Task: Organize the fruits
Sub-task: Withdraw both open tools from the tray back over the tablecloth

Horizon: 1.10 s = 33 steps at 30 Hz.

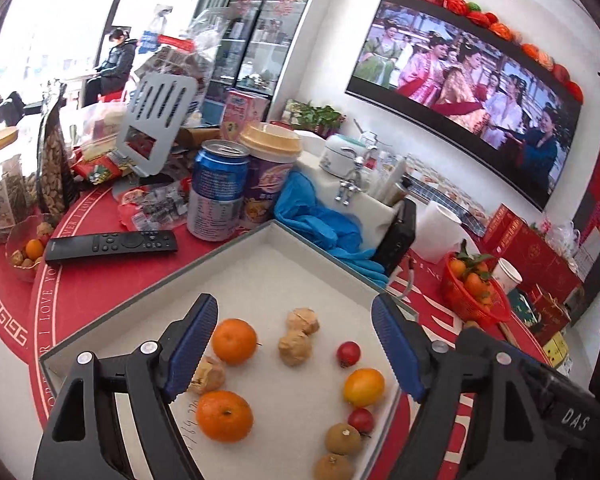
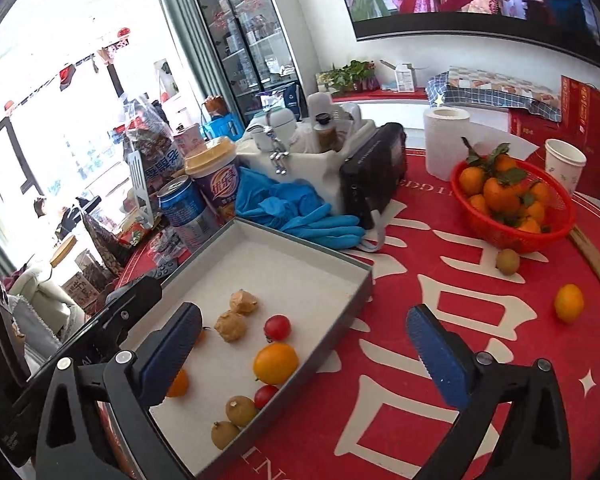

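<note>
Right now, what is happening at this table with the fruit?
A person with two handheld grippers is sorting fruit into a grey tray. Both the left gripper and the right gripper are open and hold nothing. Oranges, cherry tomatoes and longans already lie inside; a yellow fruit and a longan remain on the red tablecloth.

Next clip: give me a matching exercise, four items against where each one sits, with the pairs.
Items:
1. cherry tomatoes
2. longan
3. remote
4. leafy tangerines

Places:
A. in the red basket
B. in the grey tray
C. loose on the red cloth, beside the basket
D. on the cloth, left of the tray, by the blue can

Pairs: 1-B, 2-C, 3-D, 4-A
</note>
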Each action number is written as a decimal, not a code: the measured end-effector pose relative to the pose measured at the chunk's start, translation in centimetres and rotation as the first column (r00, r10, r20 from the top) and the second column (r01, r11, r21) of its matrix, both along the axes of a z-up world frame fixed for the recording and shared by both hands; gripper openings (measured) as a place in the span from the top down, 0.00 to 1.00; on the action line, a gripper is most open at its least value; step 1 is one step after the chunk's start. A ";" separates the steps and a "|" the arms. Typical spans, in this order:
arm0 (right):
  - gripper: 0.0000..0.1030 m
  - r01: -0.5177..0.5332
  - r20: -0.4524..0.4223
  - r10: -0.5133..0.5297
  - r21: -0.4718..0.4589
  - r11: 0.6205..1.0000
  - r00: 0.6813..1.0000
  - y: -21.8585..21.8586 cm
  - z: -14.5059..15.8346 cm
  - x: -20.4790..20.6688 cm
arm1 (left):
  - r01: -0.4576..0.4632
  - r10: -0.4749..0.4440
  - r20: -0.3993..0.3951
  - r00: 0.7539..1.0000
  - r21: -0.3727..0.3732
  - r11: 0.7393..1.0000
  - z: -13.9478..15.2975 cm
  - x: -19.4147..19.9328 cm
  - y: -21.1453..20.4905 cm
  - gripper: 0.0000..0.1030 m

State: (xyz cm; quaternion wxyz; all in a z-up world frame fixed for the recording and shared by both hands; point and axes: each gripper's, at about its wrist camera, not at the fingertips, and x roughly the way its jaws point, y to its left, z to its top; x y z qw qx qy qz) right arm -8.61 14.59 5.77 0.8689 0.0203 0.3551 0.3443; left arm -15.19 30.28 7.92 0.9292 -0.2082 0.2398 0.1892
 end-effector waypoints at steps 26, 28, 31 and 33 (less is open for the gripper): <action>0.00 0.387 -0.081 -0.454 -0.404 0.829 0.887 -19.1 -7.9 2.0 | 0.517 -0.434 -0.434 0.789 0.089 0.851 -7.6 7.6 -18.4 0.14; 0.00 0.386 -0.083 -0.452 -0.397 0.833 0.888 -19.2 -8.0 2.0 | 0.531 -0.450 -0.442 0.776 0.074 0.844 -7.8 7.9 -18.4 0.04; 0.00 0.396 -0.076 -0.458 -0.392 0.831 0.886 -19.0 -8.1 2.2 | 0.541 -0.455 -0.452 0.767 0.074 0.838 -7.9 8.0 -18.5 0.00; 0.00 0.404 -0.067 -0.463 -0.388 0.829 0.884 -18.8 -8.1 2.2 | 0.541 -0.455 -0.452 0.767 0.073 0.838 -7.9 8.0 -18.6 0.00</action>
